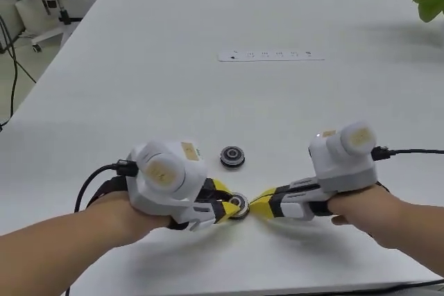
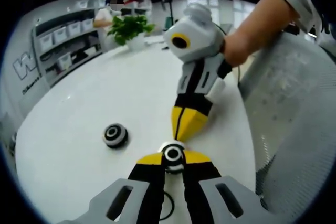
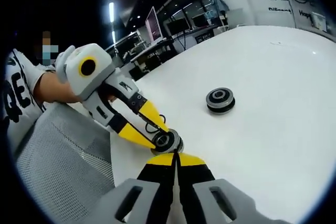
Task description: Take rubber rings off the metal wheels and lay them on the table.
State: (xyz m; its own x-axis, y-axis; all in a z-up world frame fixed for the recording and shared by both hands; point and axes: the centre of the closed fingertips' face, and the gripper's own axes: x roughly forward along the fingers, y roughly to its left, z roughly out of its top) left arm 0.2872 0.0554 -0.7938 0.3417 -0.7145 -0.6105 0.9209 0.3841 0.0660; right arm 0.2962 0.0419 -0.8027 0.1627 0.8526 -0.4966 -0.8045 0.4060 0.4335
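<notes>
Ok, head view: left gripper is clamped narrow on the held wheel, low over the table. The right gripper points in from the opposite side, nose-to-nose w/ the left one, tip touching the same wheel. The second wheel lies flat just beyond both tips, apart from them, untouched. Left gripper view: left gripper has the held wheel at its very tips, round face turned toward the cam, so the axle looks approx upright, crosswise to the jaws. The right gripper stands straight ahead, jaws pressed to a point on the wheel's far rim. The second wheel is ahead-left of the tips. Right gripper view: right gripper is all but closed, a hairline btw the jaws, tips at the near edge of the held wheel. Can't tell if a rubber ring edge is nipped, too small. The left gripper reaches in from ahead-left, and the second wheel is ahead-right, well apart. Key relation: both grippers are opposed on one line w/ the wheel btw them. Prob the ring peels by drawing the right gripper back along its own axis while the left one anchors.
</notes>
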